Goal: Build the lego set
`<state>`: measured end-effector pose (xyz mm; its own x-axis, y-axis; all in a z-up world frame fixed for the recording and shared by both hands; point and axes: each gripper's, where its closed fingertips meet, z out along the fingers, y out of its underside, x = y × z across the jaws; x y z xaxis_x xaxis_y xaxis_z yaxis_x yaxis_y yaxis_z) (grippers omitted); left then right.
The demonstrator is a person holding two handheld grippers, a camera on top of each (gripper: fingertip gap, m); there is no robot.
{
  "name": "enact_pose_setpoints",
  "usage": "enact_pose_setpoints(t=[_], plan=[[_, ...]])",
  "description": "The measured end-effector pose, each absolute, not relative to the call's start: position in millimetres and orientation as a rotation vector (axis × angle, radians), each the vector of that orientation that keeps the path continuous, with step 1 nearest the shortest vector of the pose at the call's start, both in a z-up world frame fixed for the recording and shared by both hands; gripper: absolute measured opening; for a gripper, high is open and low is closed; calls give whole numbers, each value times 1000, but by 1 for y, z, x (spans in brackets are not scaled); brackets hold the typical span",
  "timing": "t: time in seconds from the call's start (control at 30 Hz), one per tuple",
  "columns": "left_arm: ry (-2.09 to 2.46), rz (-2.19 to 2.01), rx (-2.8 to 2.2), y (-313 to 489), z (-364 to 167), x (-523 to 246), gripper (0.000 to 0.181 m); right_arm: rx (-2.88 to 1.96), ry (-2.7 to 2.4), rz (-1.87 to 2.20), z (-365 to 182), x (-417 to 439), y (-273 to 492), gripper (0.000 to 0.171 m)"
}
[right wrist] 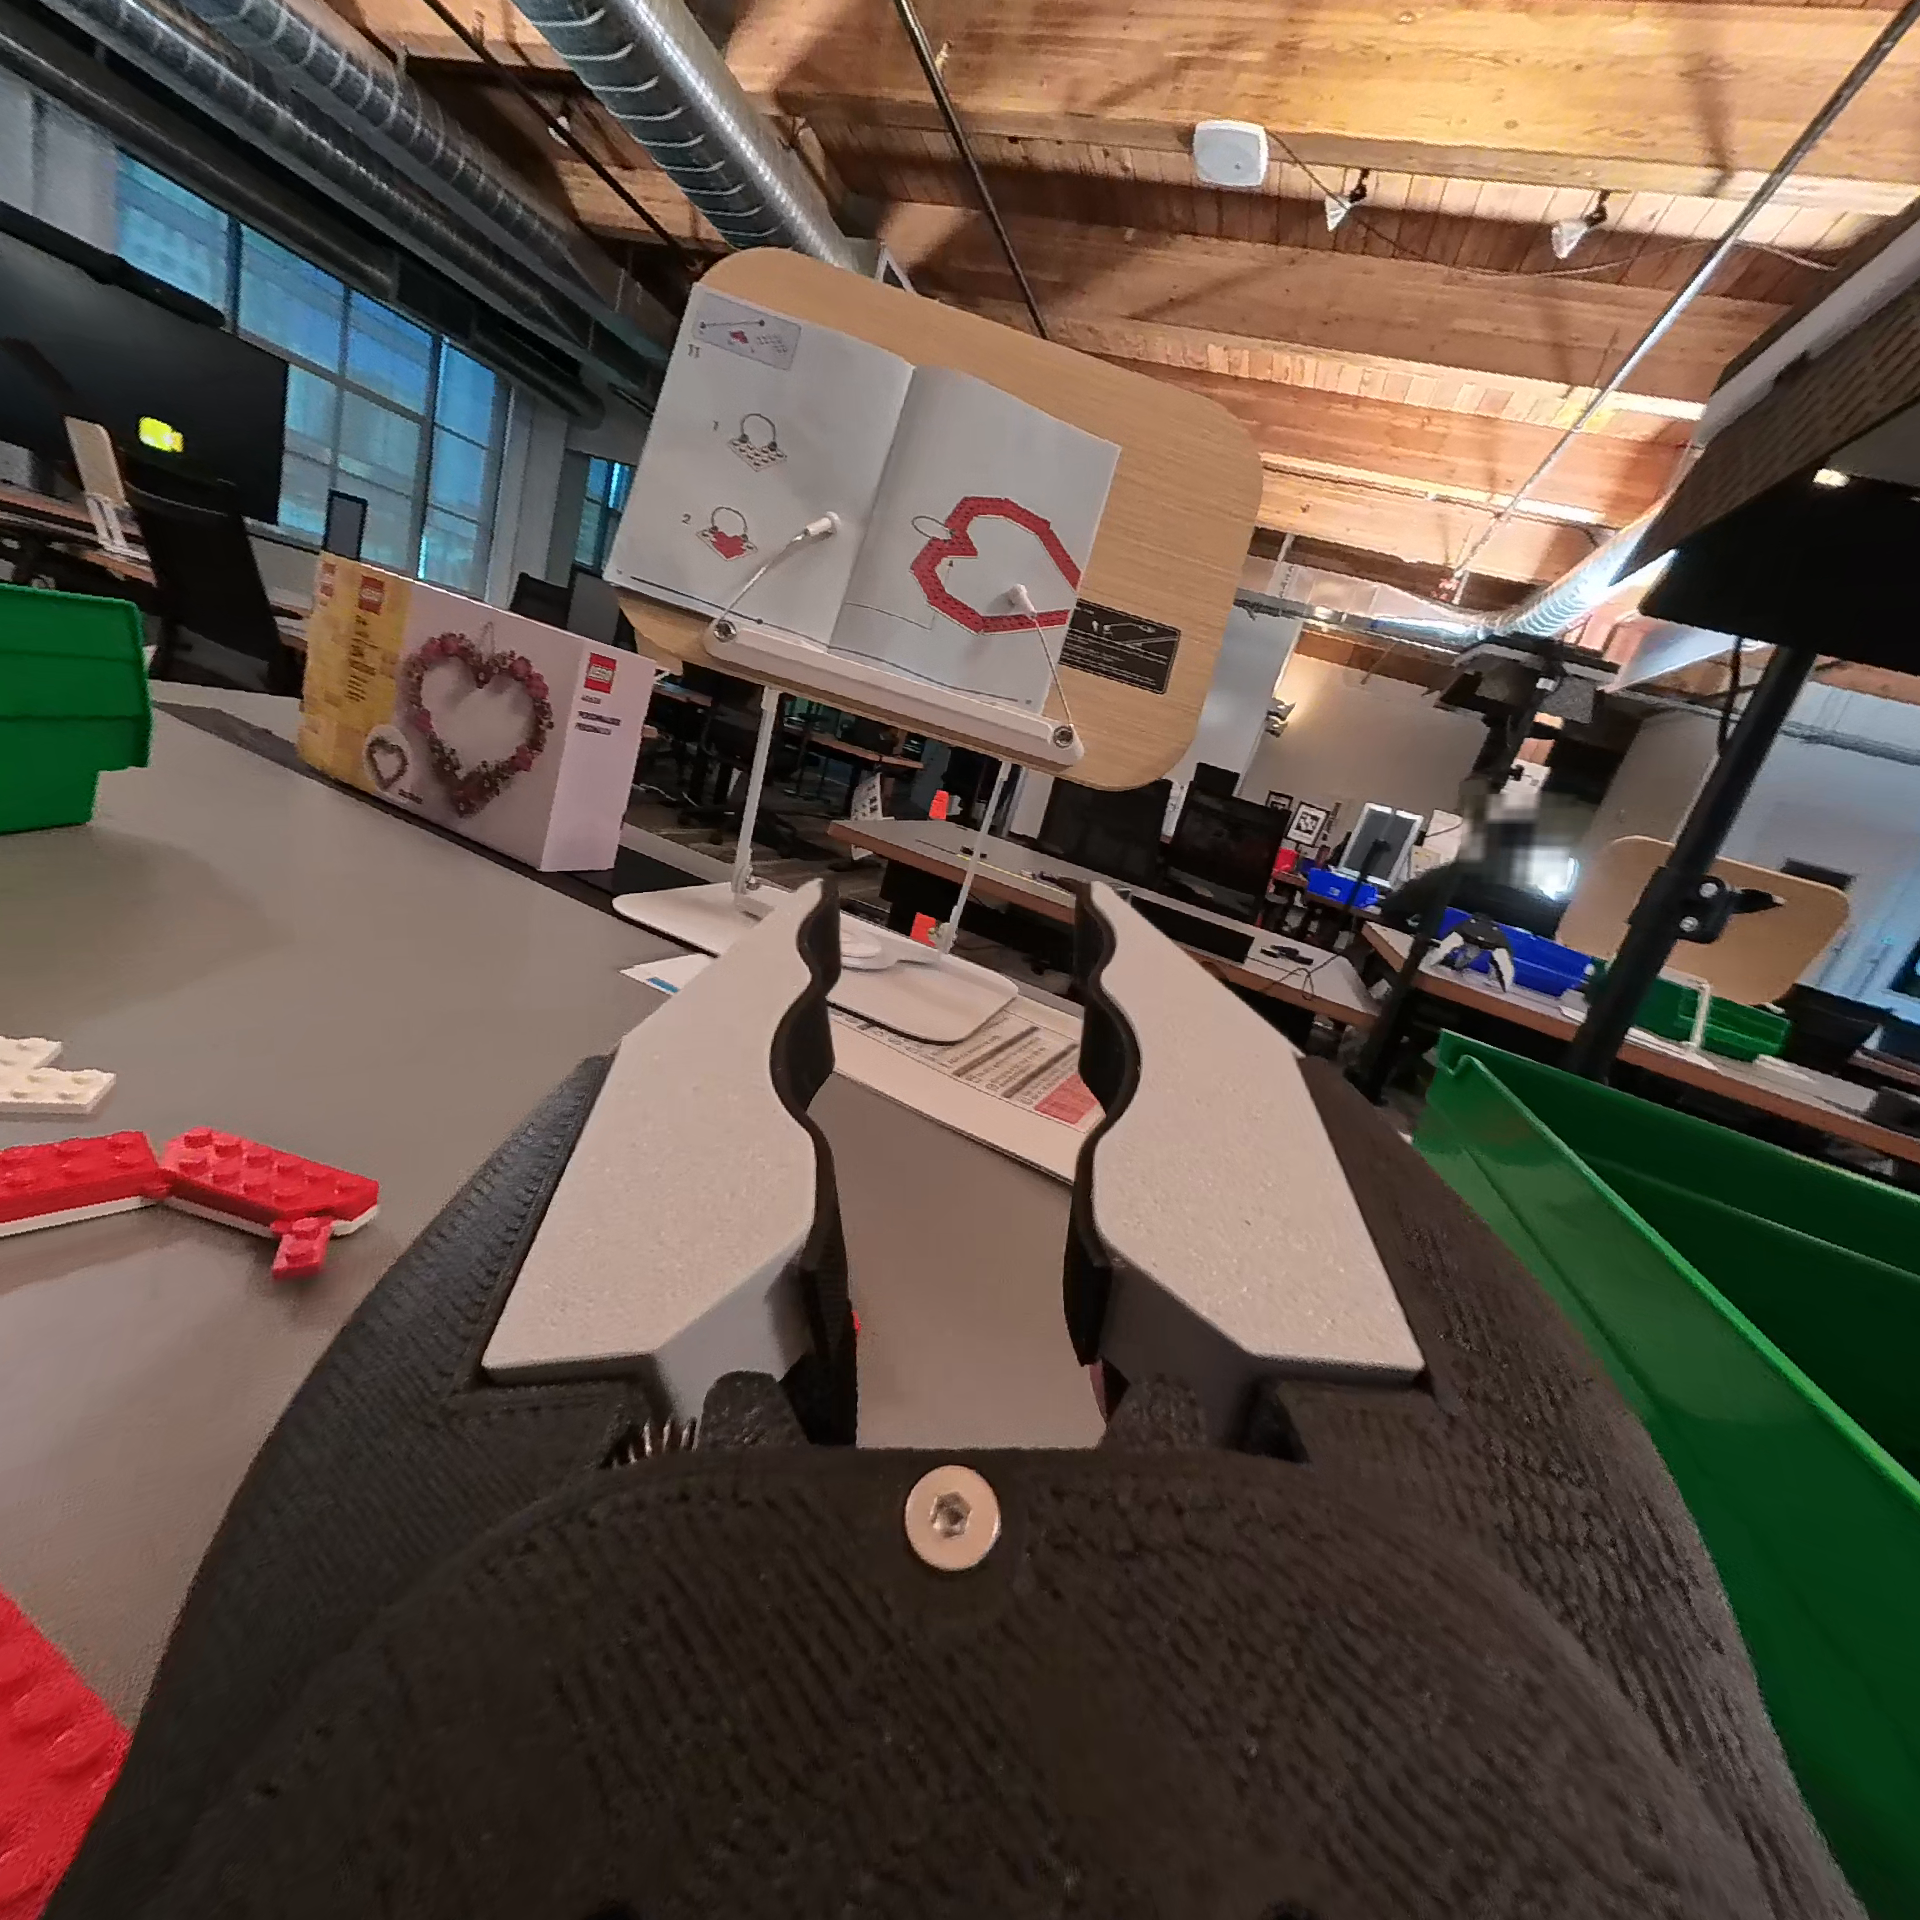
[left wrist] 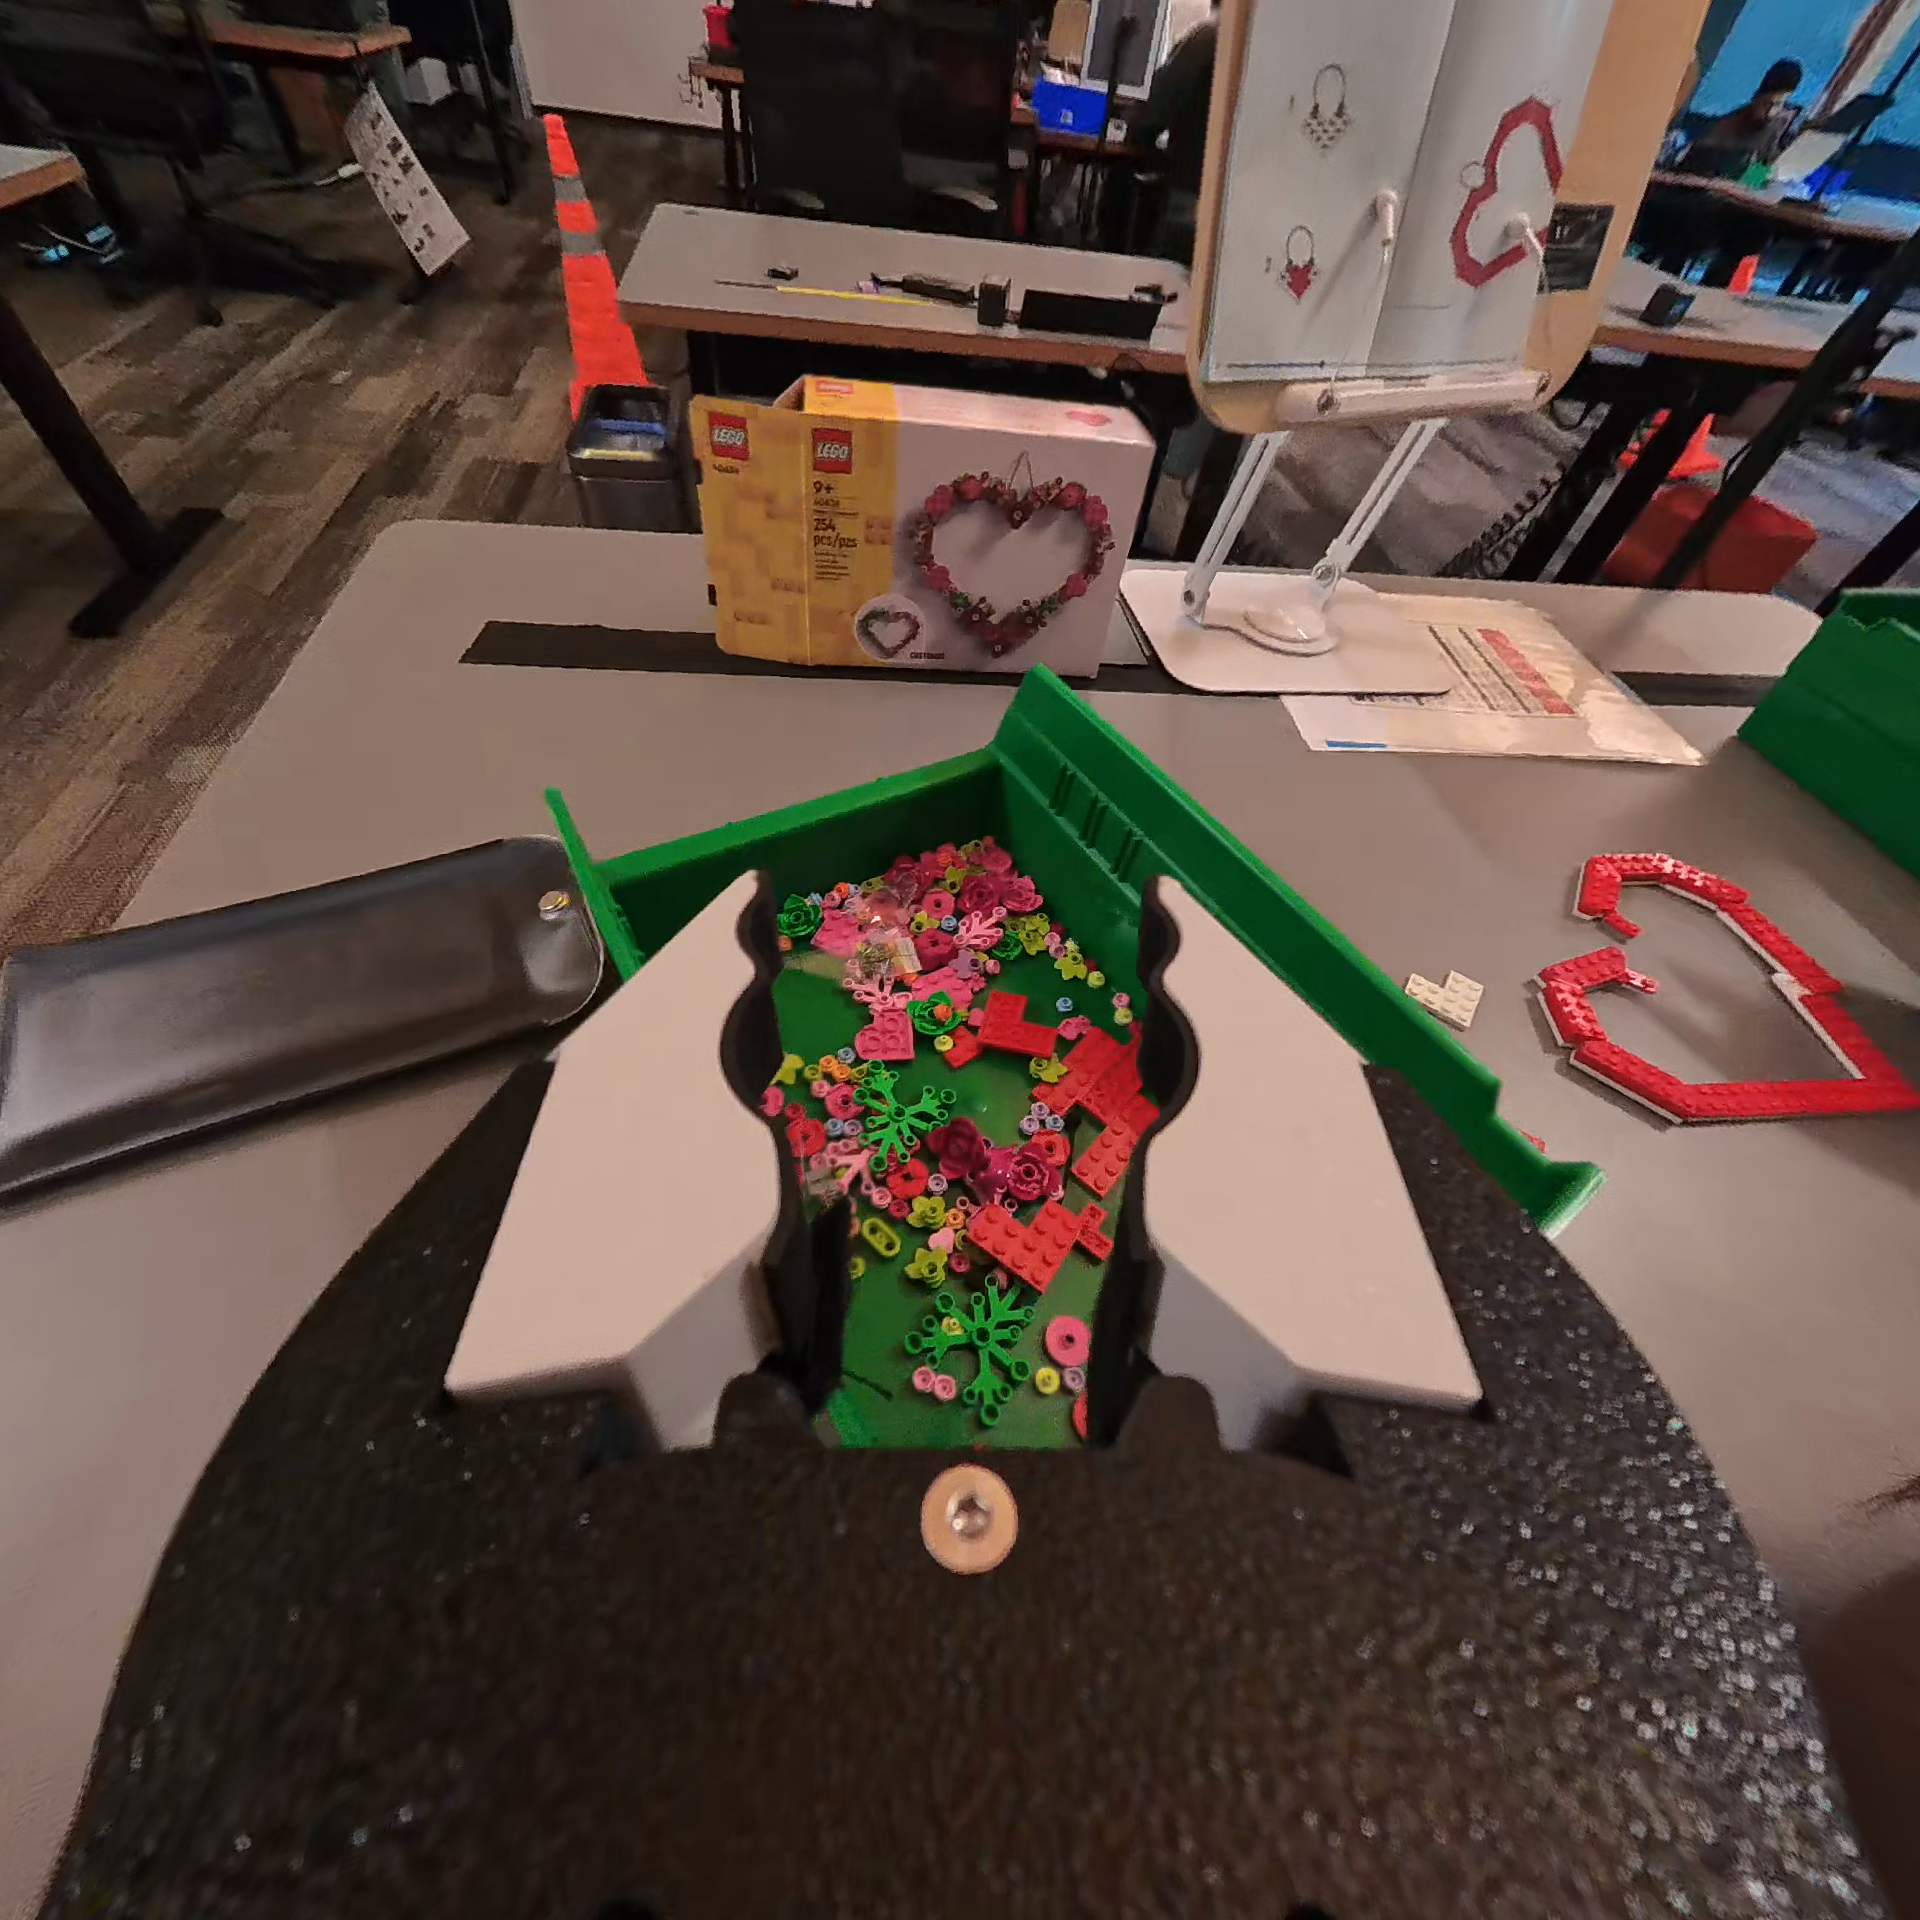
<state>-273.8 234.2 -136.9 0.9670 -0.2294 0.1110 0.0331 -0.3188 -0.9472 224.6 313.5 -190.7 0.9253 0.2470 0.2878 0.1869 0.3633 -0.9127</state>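
Left wrist view:
Left claw [left wrist: 956, 1049]: wide, empty, over the bin [left wrist: 1195, 883].
Step (judged): pick one piece. Descend over a lone piece at the pile's edge; close only when both fingers straddle it.
Bin contents: loose pieces [left wrist: 966, 1070] — red plates, pink flowers, green leaves.
Heart frame [left wrist: 1714, 997]: on the bench [left wrist: 416, 727], right of the bin, unfinished.

Right wrist view:
Right claw [right wrist: 951, 997]: wide, empty, low above the bench.
Second bin [right wrist: 1714, 1299]: right; contents hidden.
Manual [right wrist: 862, 530]: far, on a stand.
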Motion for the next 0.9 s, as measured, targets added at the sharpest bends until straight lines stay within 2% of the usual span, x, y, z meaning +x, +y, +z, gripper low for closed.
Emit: enact_pose_setpoints(t=[0.57,0.9], plan=[[84,-276,-1565,248,-125,-296,53,-1222,-263,-3,-187,253,315,44],[106,-323,-1602,256,-140,-287,53,-1230,-291,-34,-189,248,315,44]])
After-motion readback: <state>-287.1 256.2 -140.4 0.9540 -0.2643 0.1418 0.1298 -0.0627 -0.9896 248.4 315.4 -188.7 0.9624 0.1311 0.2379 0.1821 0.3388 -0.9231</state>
